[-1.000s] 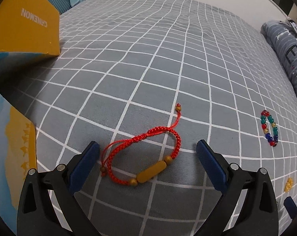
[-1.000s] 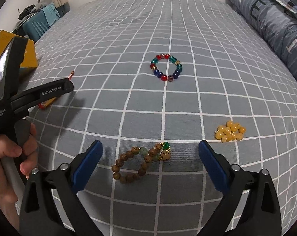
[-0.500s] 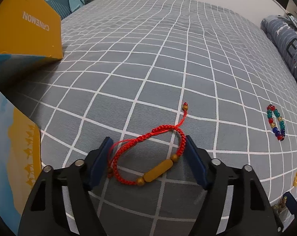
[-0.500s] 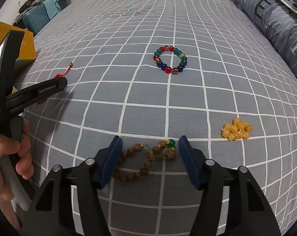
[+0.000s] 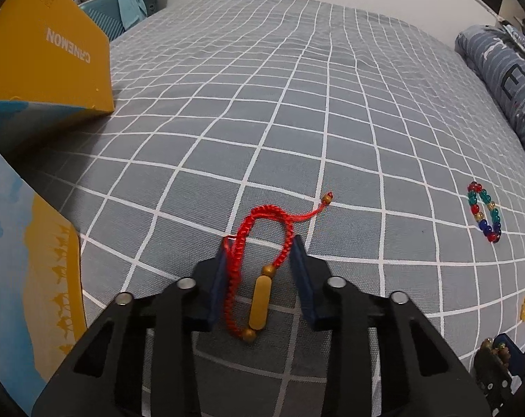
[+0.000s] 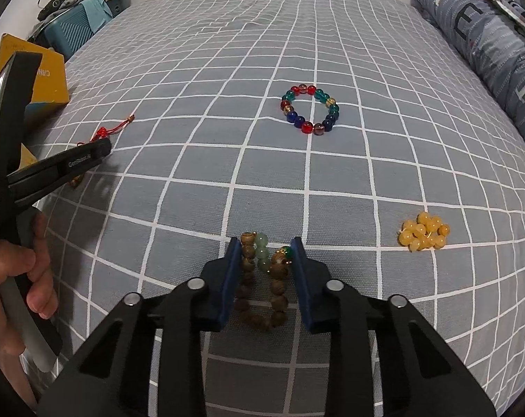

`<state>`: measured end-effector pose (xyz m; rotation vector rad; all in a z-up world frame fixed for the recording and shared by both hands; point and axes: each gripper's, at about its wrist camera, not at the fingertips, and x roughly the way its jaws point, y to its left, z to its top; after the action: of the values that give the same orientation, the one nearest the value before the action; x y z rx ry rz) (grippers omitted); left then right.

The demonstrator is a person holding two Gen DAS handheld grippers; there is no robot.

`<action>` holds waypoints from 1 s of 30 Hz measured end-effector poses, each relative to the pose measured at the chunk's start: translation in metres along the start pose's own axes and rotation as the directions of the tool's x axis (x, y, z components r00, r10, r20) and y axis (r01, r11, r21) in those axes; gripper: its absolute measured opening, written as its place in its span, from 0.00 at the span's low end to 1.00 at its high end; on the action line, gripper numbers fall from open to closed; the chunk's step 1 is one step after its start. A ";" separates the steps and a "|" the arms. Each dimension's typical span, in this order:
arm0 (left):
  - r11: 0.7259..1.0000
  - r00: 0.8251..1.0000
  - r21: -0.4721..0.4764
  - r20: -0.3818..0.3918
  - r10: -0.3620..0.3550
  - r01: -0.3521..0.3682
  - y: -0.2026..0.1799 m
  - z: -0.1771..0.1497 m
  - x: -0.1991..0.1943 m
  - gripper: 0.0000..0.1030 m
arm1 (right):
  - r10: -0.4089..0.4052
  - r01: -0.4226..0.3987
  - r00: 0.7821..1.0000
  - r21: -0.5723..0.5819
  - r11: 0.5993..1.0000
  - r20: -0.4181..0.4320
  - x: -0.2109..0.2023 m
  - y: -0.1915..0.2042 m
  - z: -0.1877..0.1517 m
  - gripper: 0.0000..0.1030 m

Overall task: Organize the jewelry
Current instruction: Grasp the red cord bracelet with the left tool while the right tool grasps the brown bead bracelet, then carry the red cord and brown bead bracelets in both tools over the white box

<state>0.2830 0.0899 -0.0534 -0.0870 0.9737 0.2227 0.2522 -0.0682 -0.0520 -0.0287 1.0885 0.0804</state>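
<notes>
Red cord bracelet (image 5: 262, 260) squeezed by left fingers (image 5: 216, 285); wooden bead bracelet (image 6: 262, 285) by right fingers (image 6: 302, 281).

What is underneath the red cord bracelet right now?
The red cord bracelet lies on the grey checked bedspread, pinched between the left hand-held gripper pads. The fabric right beneath the cord is covered.

Grey checked bed (image 6: 331, 180) carries four bracelets (one perhaps loose yellow beads (image 6: 424, 231)); yellow box (image 5: 43, 66).
</notes>
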 end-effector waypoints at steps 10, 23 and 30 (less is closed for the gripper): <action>1.000 1.000 -0.009 0.003 -0.022 0.022 0.002 -0.002 -0.005 0.09 | 0.001 -0.001 1.000 0.013 1.000 0.005 -0.001 -0.002 0.001 0.16; 0.998 0.998 0.007 0.001 -0.060 0.060 -0.004 -0.003 -0.019 0.09 | 0.007 -0.008 1.000 0.022 1.000 0.021 -0.008 -0.002 0.000 0.13; 0.997 0.997 0.022 -0.001 -0.074 0.074 -0.006 -0.005 -0.032 0.09 | 0.011 -0.011 0.999 0.023 1.000 0.032 -0.015 -0.003 0.000 0.13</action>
<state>0.2623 0.0786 -0.0298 -0.1028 0.9715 0.1436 0.2456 -0.0719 -0.0386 -0.0003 1.0581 0.0778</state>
